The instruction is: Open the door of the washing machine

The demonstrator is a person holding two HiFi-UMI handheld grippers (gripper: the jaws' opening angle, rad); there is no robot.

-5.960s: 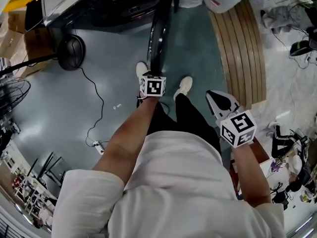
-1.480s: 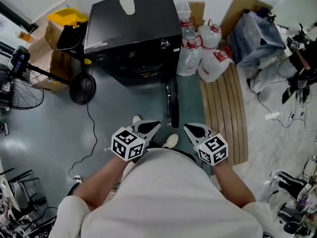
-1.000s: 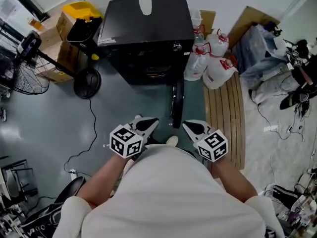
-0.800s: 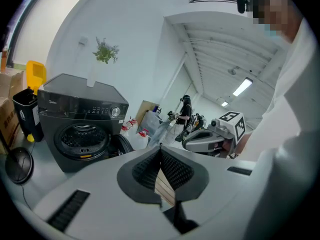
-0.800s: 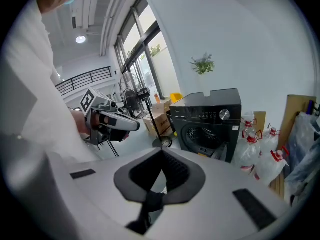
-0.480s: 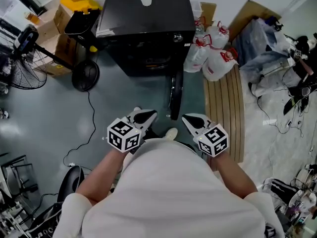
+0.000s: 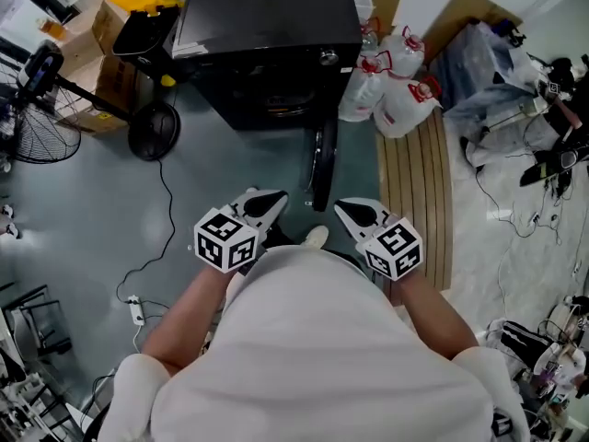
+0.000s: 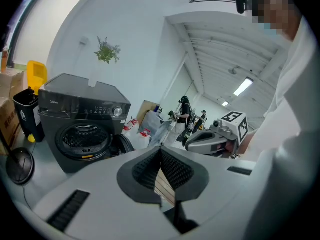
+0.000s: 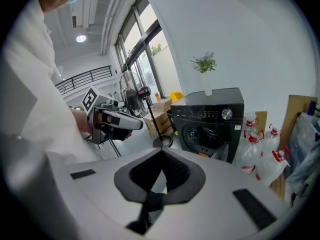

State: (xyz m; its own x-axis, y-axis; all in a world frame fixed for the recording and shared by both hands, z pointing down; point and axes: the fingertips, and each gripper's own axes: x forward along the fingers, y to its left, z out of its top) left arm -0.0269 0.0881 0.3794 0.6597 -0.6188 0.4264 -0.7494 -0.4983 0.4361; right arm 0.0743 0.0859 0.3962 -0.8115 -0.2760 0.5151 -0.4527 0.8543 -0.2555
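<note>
Black and glossy, the washing machine stands against the far wall, well apart from the person, and its round door already hangs out from the front, edge-on to the head view, with the drum mouth showing bare in both gripper views. Judging by that, the opening looks done or nearly so, and what remains is at most a wider swing. The left gripper and the right gripper hover close to the person's body, both aimed at the machine, each with its jaws pressed together and nothing between them. If the door needs to go further, closed jaws would do as a pusher: step in, set a fingertip against the inner face near the free rim, far from the hinge, and ease it round its own arc rather than straight sideways. The water jugs sit just beside the door on its outer side, so a hard shove risks knocking into them. The cable trailing across the floor on the left deserves a glance before walking forward.
</note>
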